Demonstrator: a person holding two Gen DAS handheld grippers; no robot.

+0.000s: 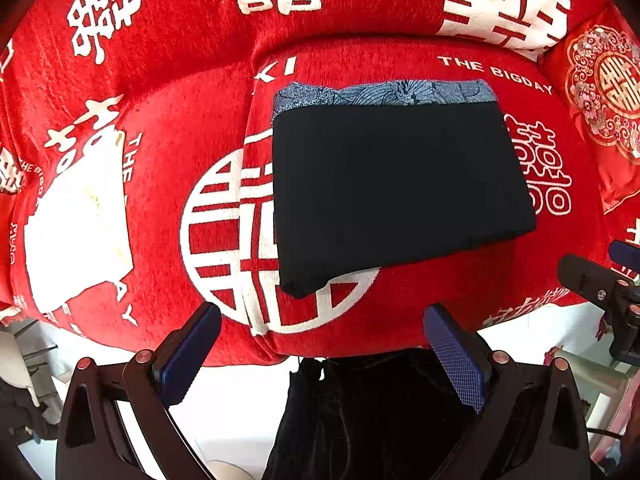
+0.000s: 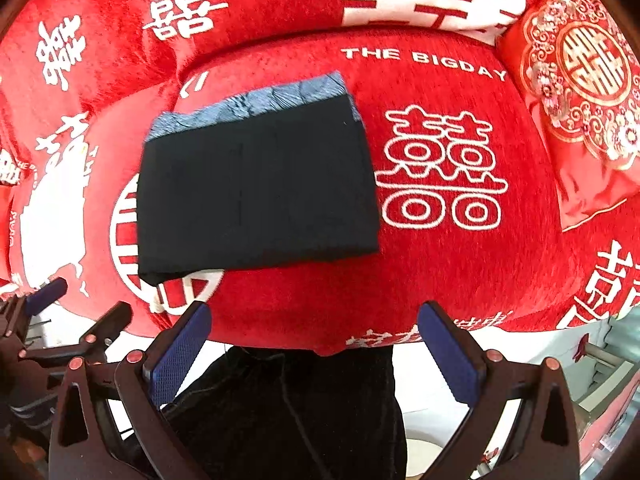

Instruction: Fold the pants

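The black pants [image 1: 396, 184] lie folded into a flat rectangle on the red sofa seat [image 1: 440, 304], with a blue patterned band [image 1: 384, 94] showing along the far edge. The right wrist view shows the same pants [image 2: 256, 192] left of centre. My left gripper [image 1: 324, 352] hangs open in front of the seat edge, short of the pants, with nothing between its blue pads [image 1: 456, 364]. Over the seat's front edge my right gripper [image 2: 316, 352] is open too, empty, to the right of the pants. Each gripper shows at the edge of the other's view.
The sofa is covered in red cloth with white characters, backrest [image 1: 320, 12] behind the seat. A red embroidered cushion [image 2: 576, 100] leans at the right. Dark clothing [image 2: 288, 412], worn by the person, fills the space below the grippers. White floor [image 1: 228, 400] lies in front of the sofa.
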